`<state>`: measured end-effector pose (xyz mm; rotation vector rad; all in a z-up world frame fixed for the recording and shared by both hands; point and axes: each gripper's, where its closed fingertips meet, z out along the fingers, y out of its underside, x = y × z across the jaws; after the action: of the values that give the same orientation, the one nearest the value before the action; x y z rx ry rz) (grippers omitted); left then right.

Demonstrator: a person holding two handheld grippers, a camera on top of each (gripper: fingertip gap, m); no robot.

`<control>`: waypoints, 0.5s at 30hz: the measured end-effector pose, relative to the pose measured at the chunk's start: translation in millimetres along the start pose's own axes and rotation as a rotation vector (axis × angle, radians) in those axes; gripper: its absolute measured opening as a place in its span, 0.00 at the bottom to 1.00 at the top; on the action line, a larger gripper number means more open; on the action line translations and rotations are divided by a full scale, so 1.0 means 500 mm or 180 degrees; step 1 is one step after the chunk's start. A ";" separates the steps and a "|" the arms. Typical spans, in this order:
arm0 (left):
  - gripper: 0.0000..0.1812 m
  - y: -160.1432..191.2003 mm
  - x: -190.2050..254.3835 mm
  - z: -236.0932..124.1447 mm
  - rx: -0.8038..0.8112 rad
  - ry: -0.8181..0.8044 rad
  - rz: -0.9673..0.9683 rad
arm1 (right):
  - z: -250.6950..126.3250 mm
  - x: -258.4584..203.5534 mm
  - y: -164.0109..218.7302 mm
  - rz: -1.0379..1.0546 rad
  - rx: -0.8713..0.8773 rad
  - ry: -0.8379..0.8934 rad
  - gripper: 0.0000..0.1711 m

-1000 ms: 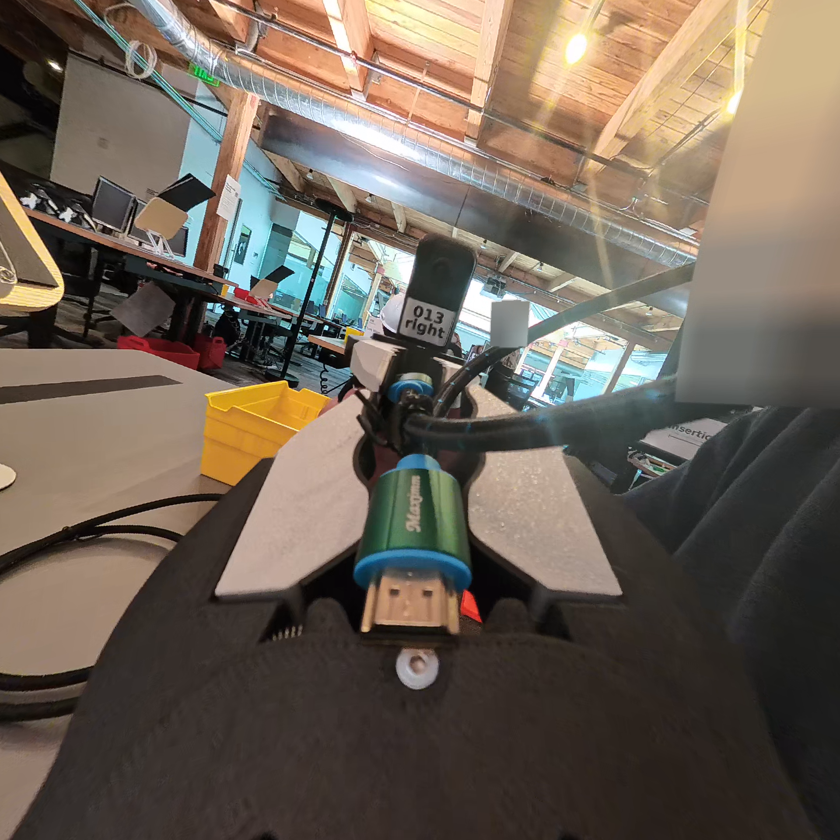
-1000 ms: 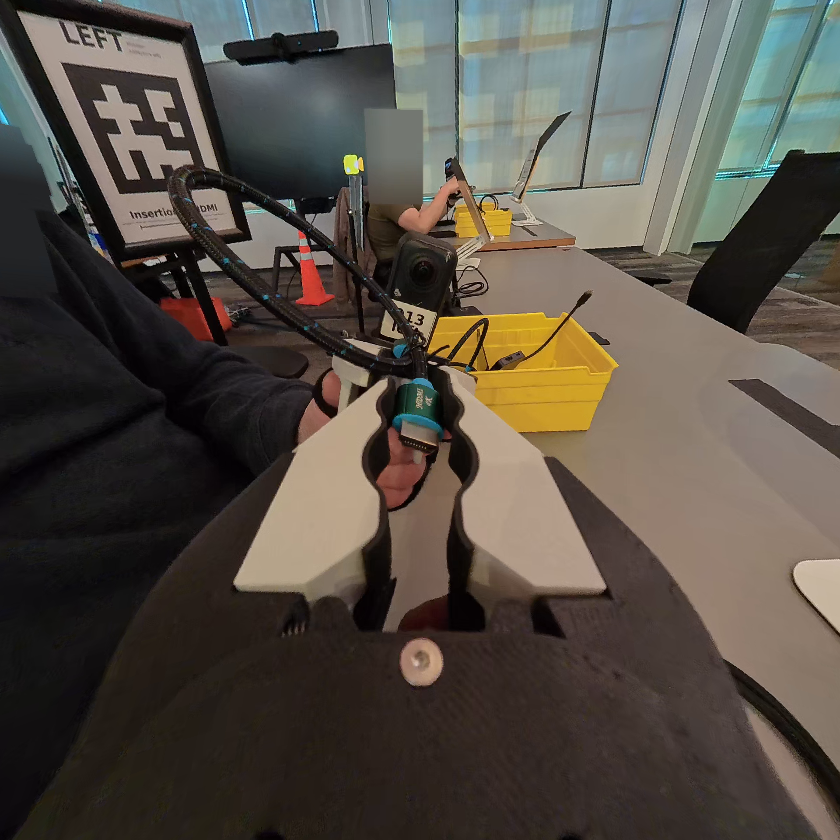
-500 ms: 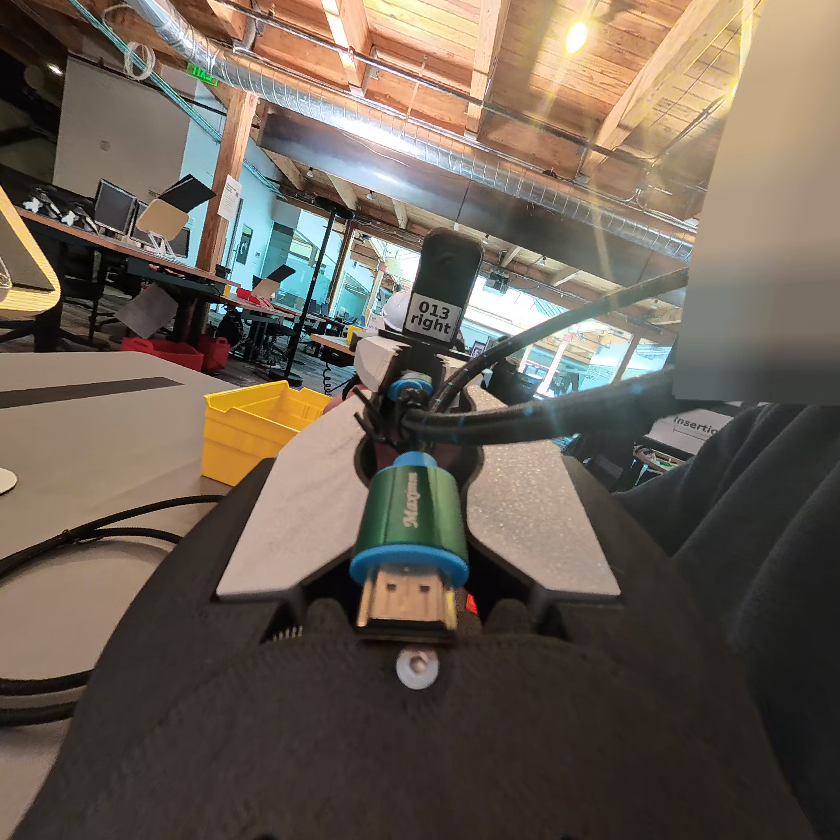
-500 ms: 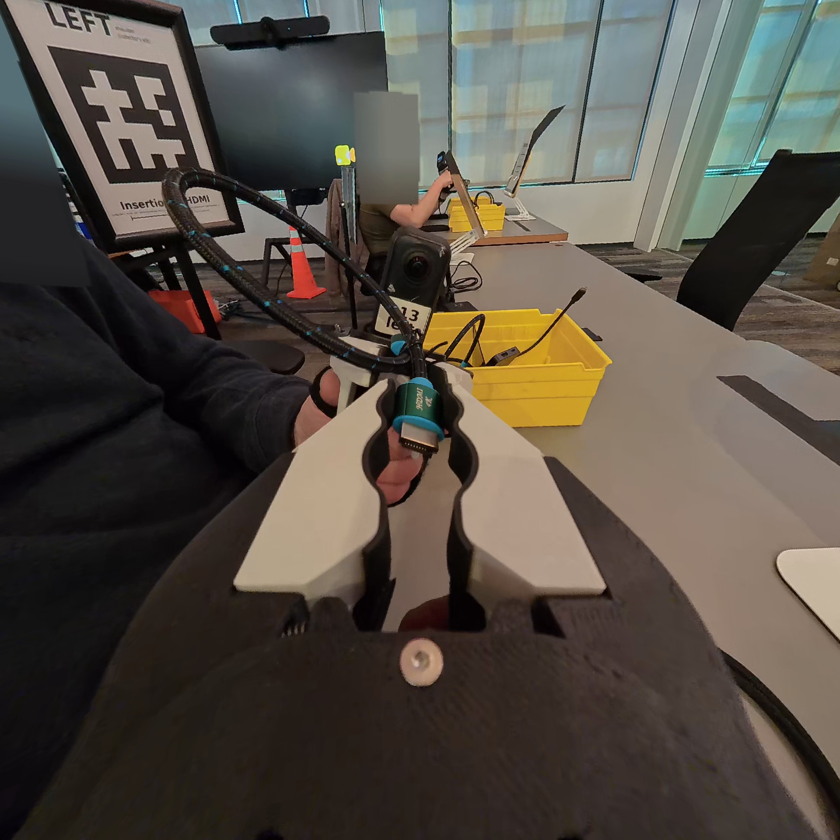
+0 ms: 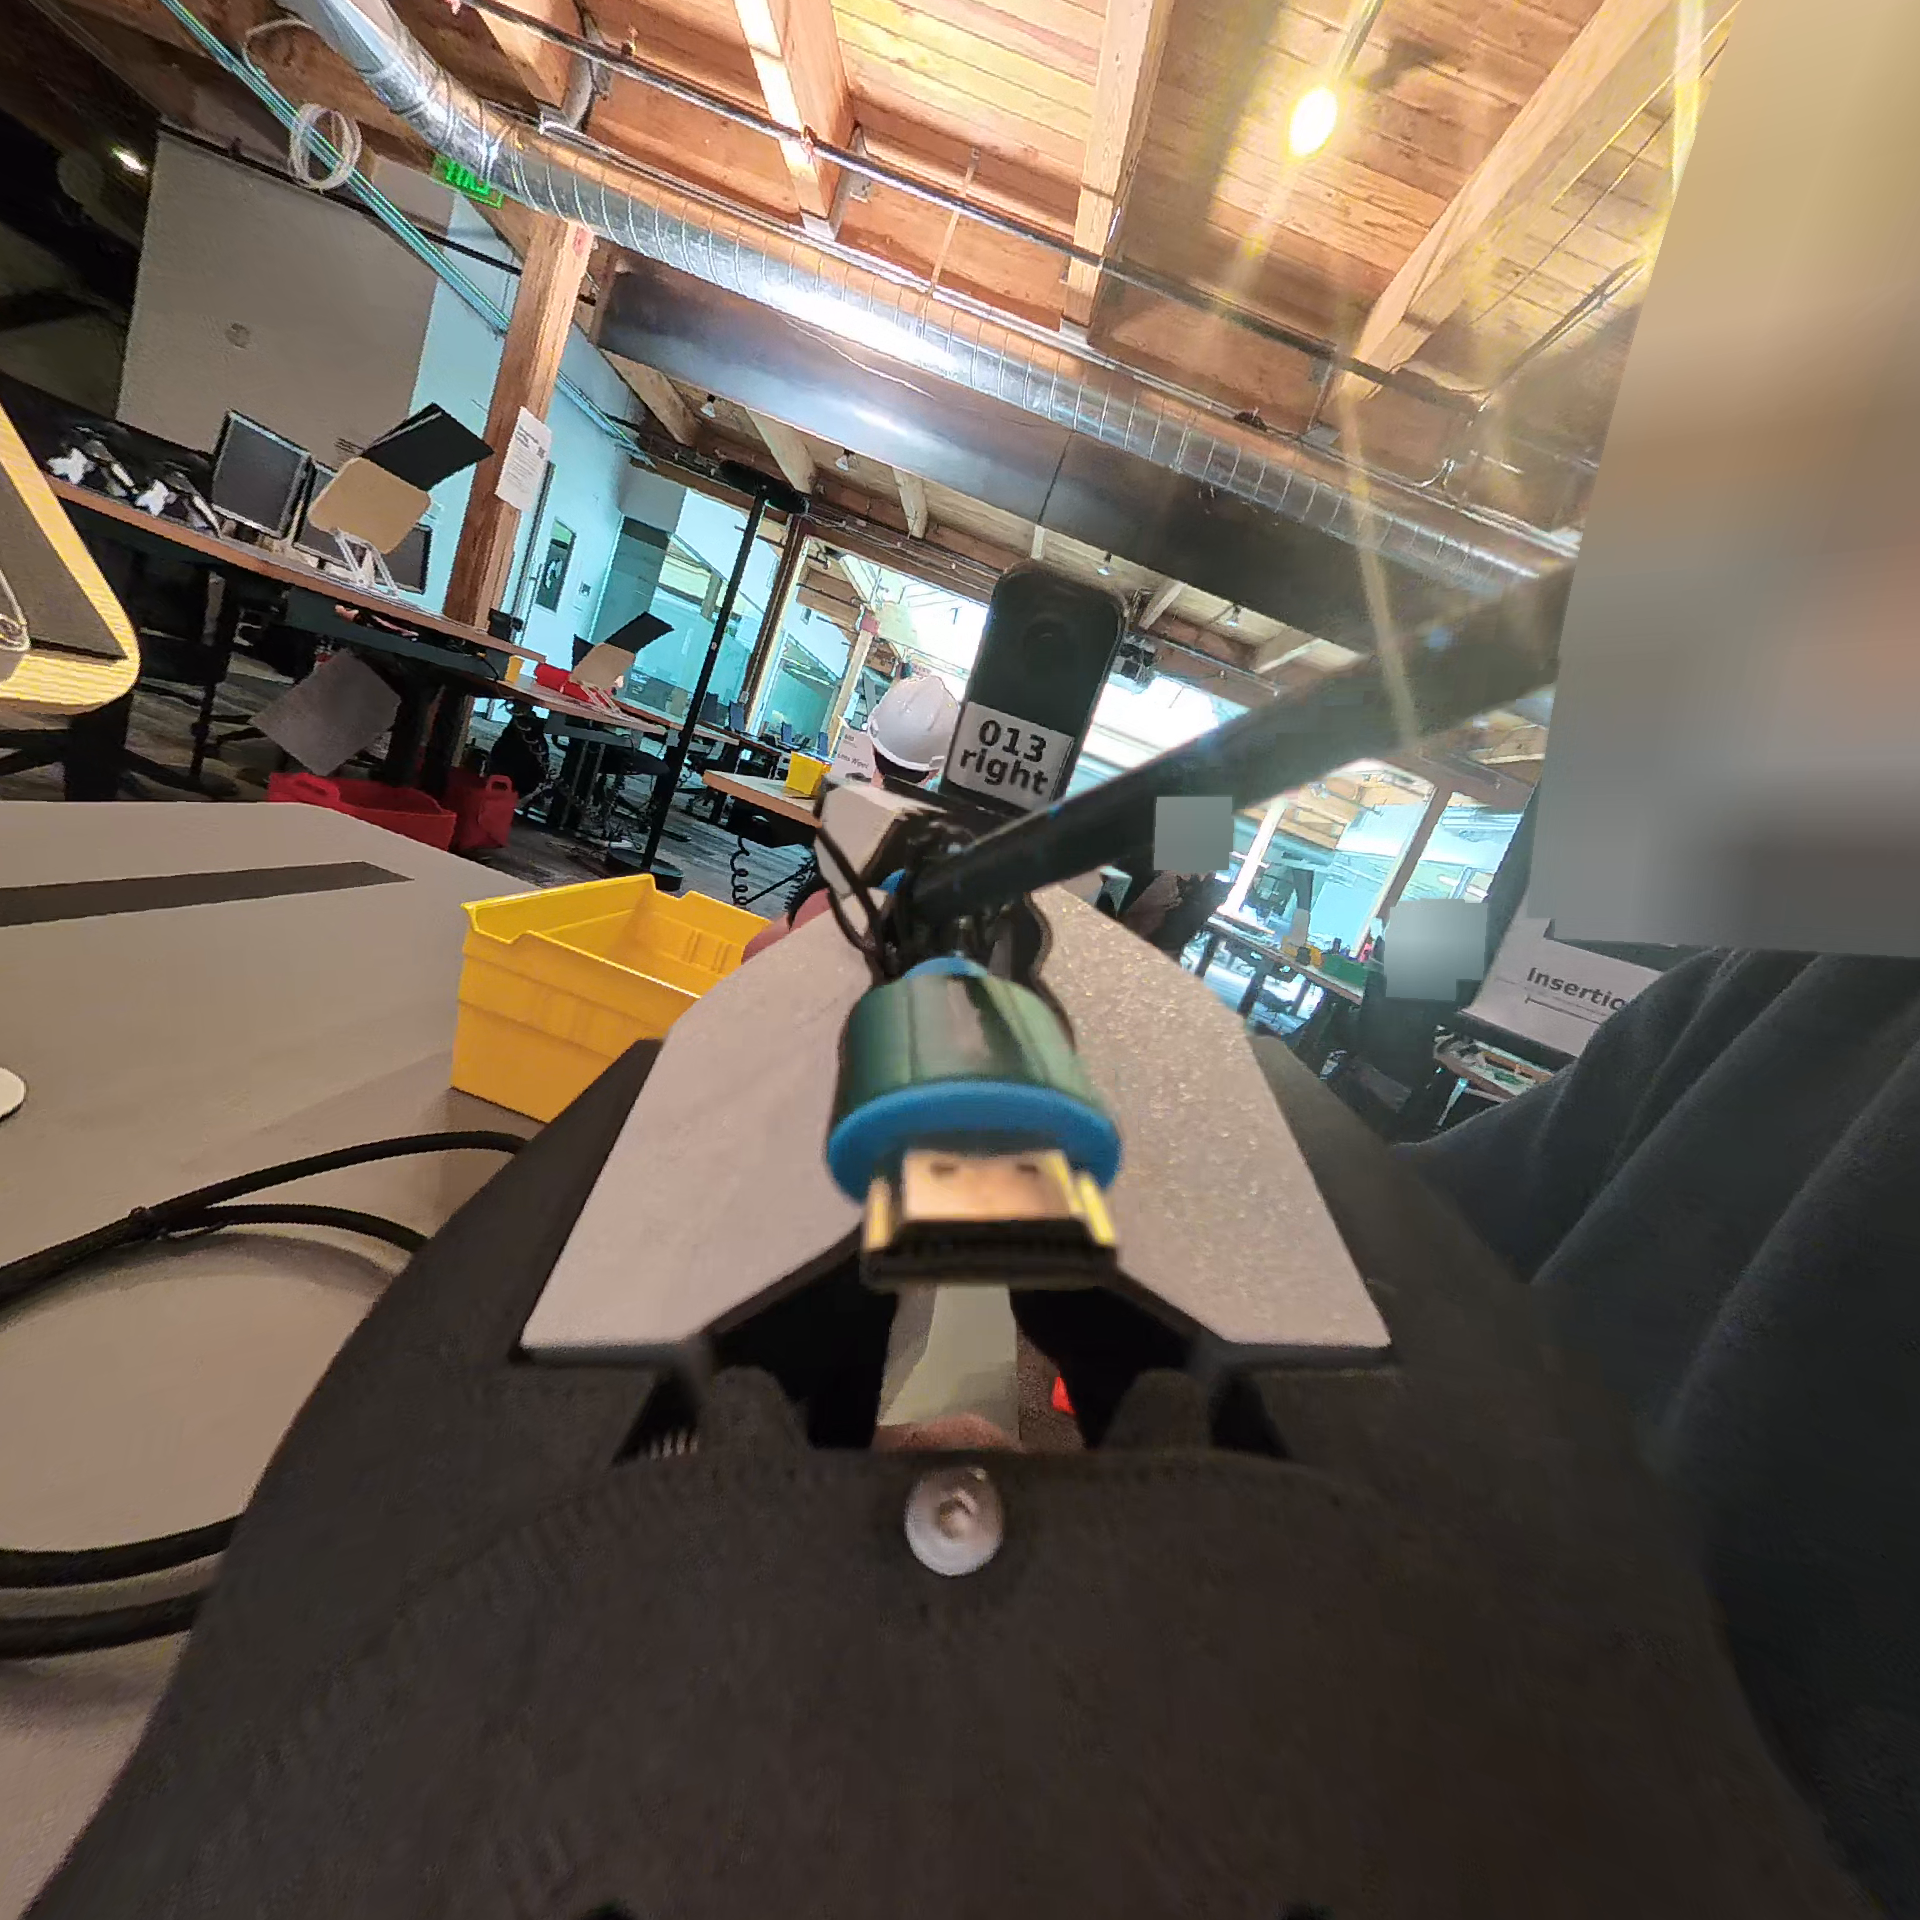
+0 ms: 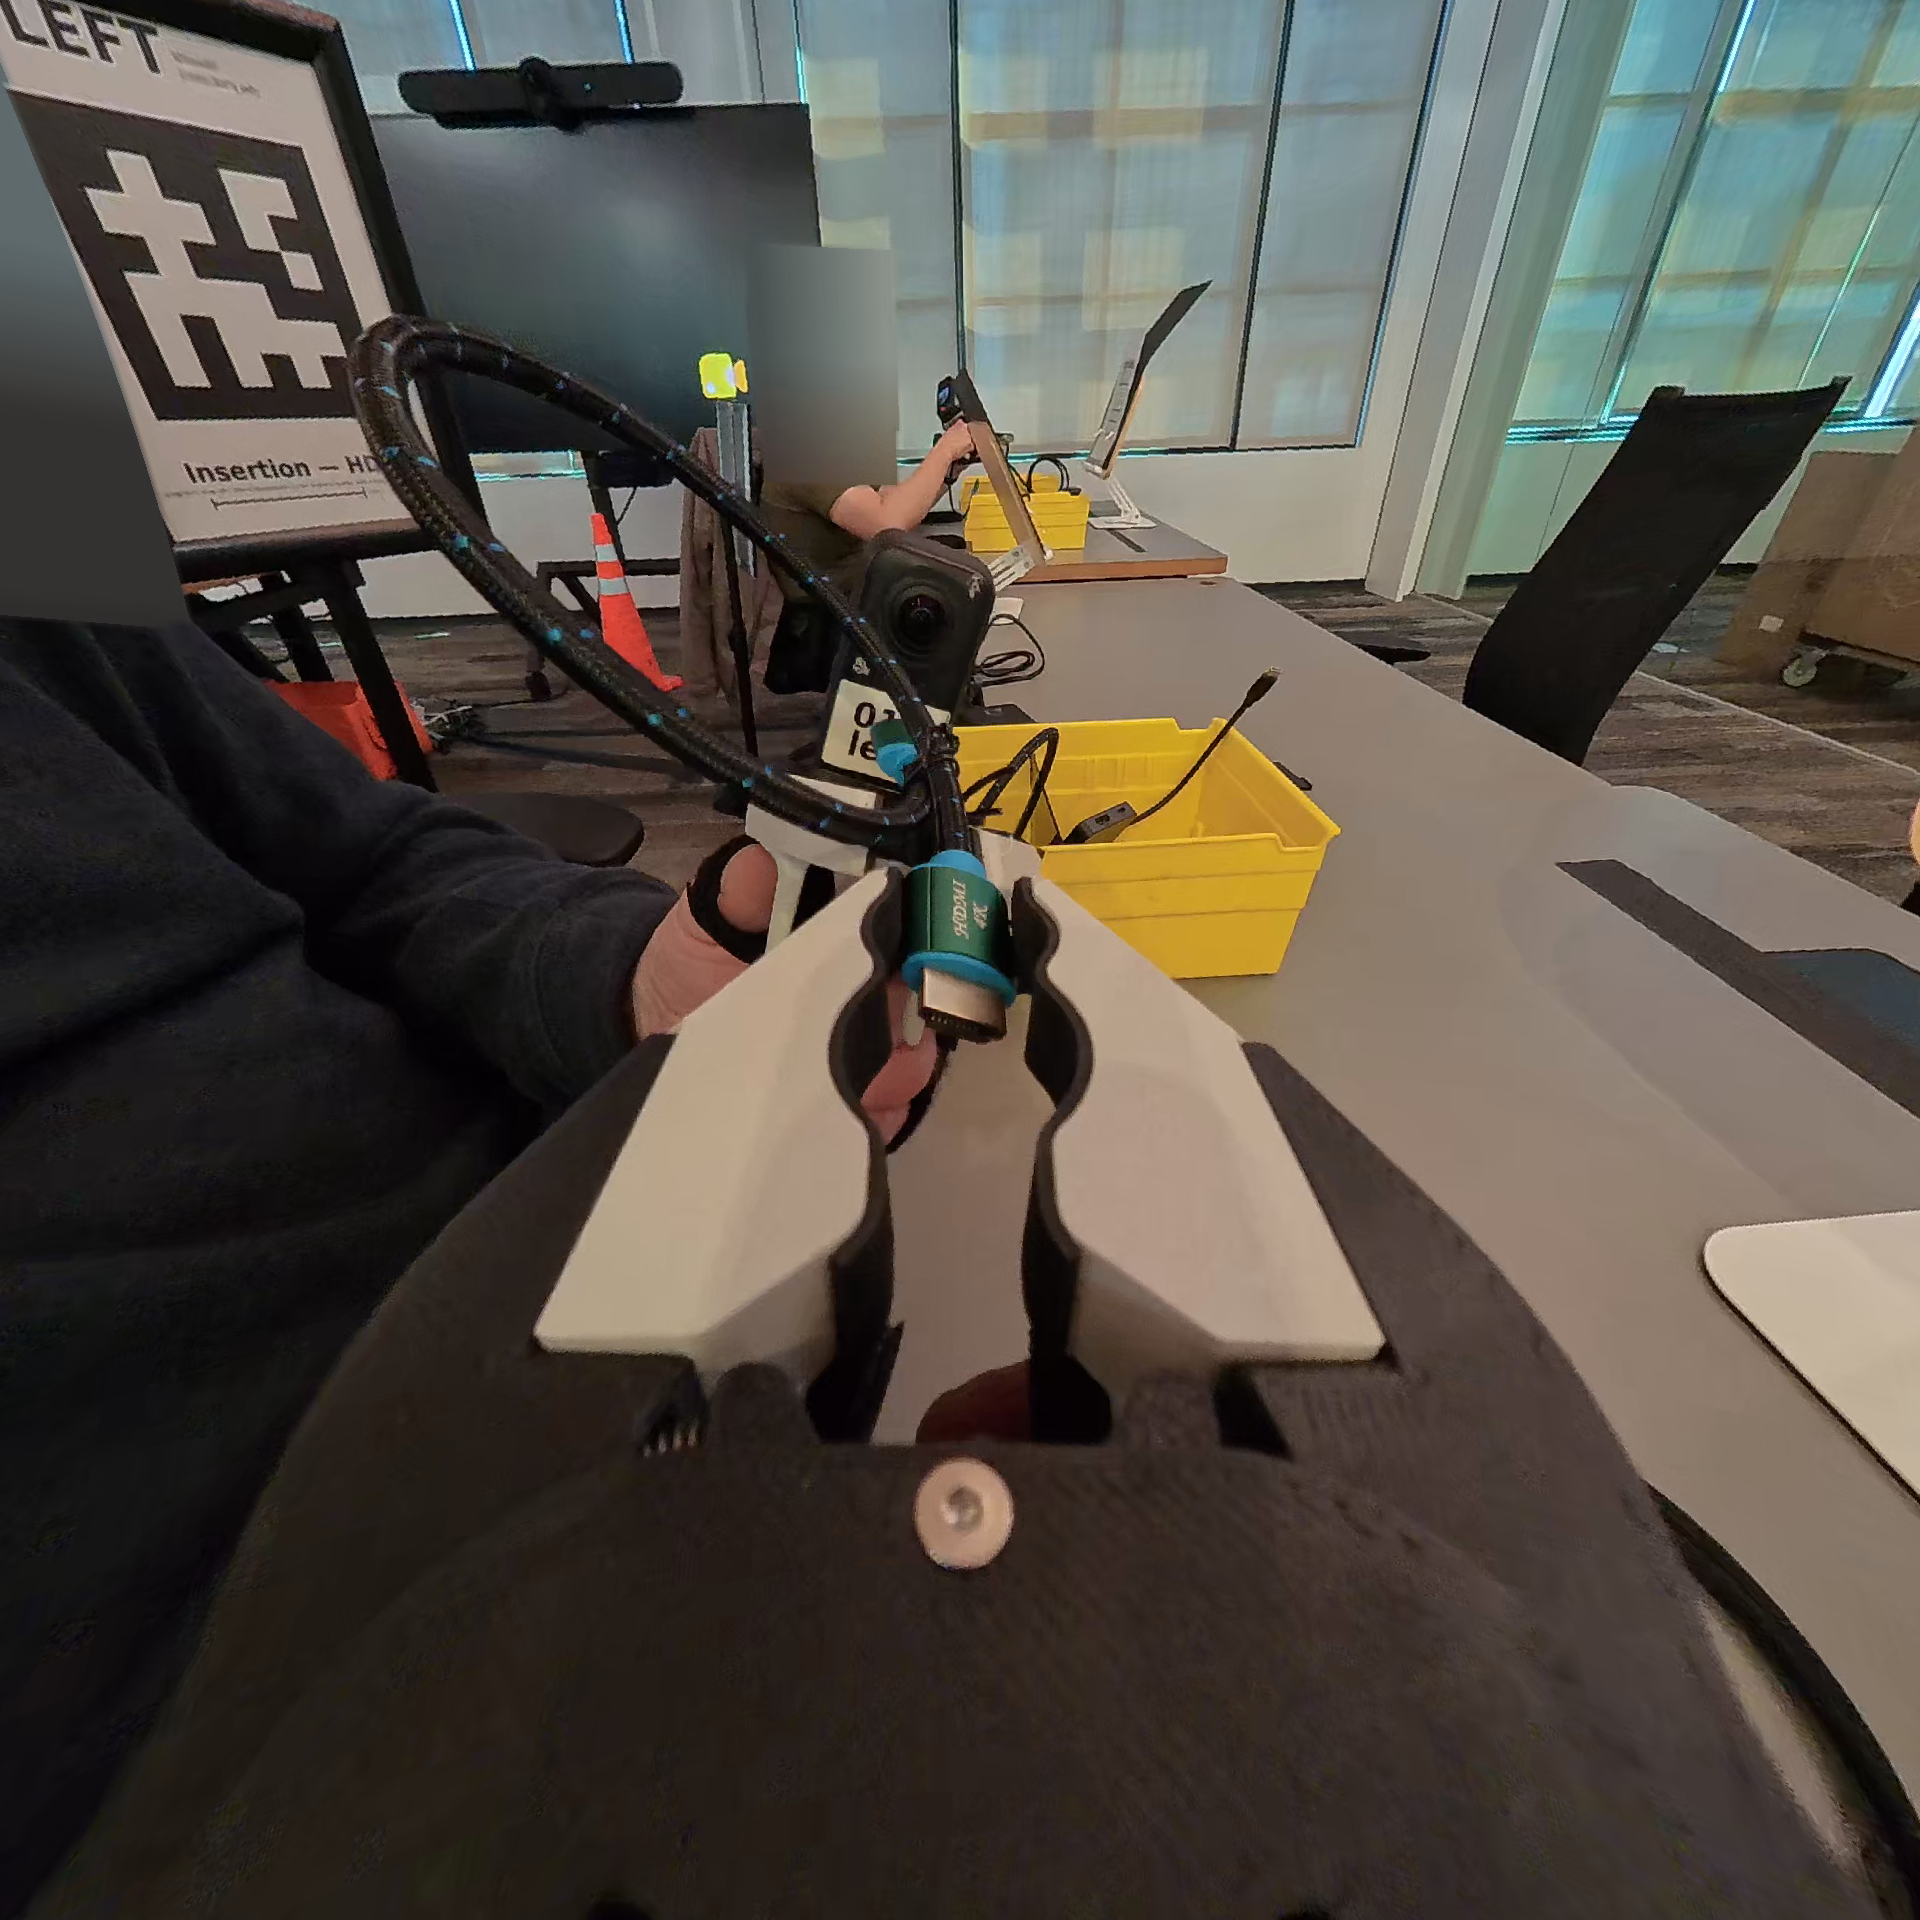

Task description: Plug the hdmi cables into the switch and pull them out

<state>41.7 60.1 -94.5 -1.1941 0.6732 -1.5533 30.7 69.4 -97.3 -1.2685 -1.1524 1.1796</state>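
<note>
In the left wrist view a green HDMI plug (image 5: 966, 1049) with blue rings sits between my left gripper's (image 5: 951, 925) grey fingers, metal tip raised toward the camera. The gripper is shut on its rear. My right gripper (image 6: 954, 894) is shut on a second green plug (image 6: 956, 935) at its fingertips. A black braided cable (image 6: 468, 509) loops up and left between the two plugs. The grippers face each other, tips close: the right one (image 5: 883, 831) shows beyond the left, and the left one (image 6: 810, 831) beyond the right. The switch is in neither view.
A yellow bin (image 6: 1174, 883) holding small cables stands on the grey table (image 6: 1455, 1039); it also shows in the left wrist view (image 5: 561, 997). Black cables (image 5: 208, 1216) lie on the table. A white pad (image 6: 1829, 1320) lies at right. A dark sleeve (image 6: 260, 935) fills the left. The tips of both grippers are at nearly the same place.
In the left wrist view the plug has tipped up, its metal tip now raised toward the camera. In the right wrist view the plug has turned a little; both finger gaps look unchanged.
</note>
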 end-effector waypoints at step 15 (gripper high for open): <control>0.10 -0.004 0.001 0.005 -0.0024 -0.0026 0.0182 | 0.005 -0.007 0.019 0.0011 -0.0393 -0.0060 0.09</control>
<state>43.3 60.8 -91.6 -1.1763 0.7025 -1.4987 28.0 65.6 -106.8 -1.3550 -1.2533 1.1397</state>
